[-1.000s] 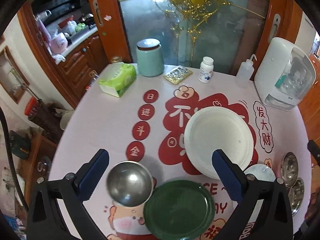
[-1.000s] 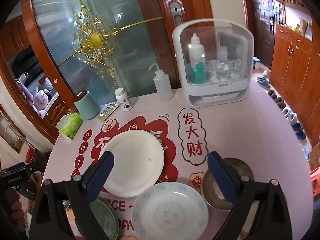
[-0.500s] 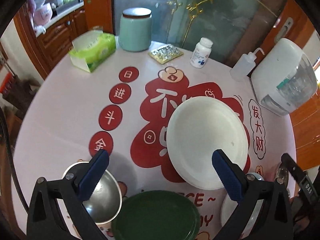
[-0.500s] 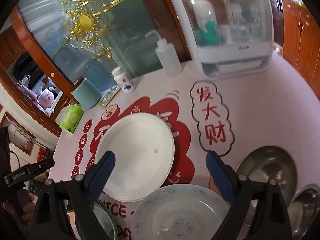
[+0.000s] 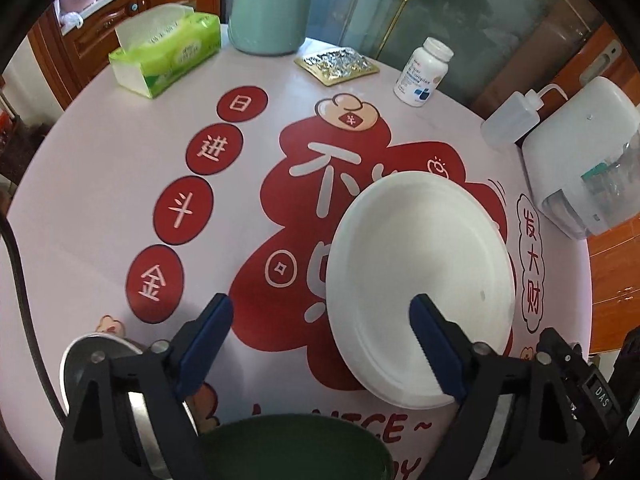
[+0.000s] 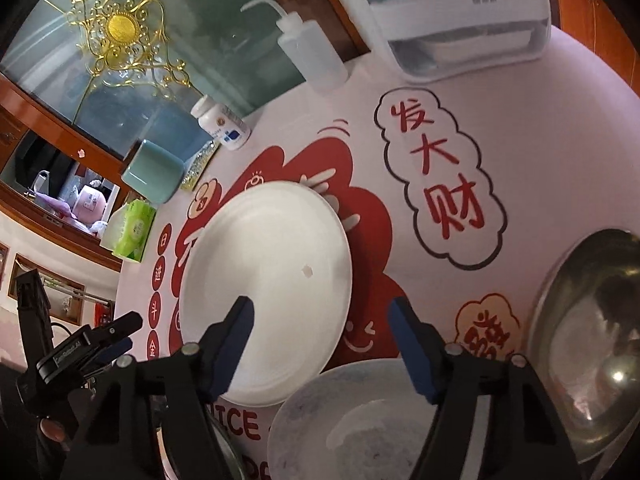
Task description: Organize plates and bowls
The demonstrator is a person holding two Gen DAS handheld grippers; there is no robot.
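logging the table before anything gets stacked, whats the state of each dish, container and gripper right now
white plate: flat on table, empty
green plate: flat, empty
speckled plate: flat, empty
steel bowl: upright
big steel bowl: upright, empty
jar: lid on
pill bottle: upright, capped
squeeze bottle: upright
tissue box: open
left gripper: jaws just closing, holding nothing
right gripper: jaws just closing, holding nothing

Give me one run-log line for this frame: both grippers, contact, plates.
left hand-held gripper: closing, empty, over green plate | right hand-held gripper: closing, empty, over speckled plate | white plate: untouched on table
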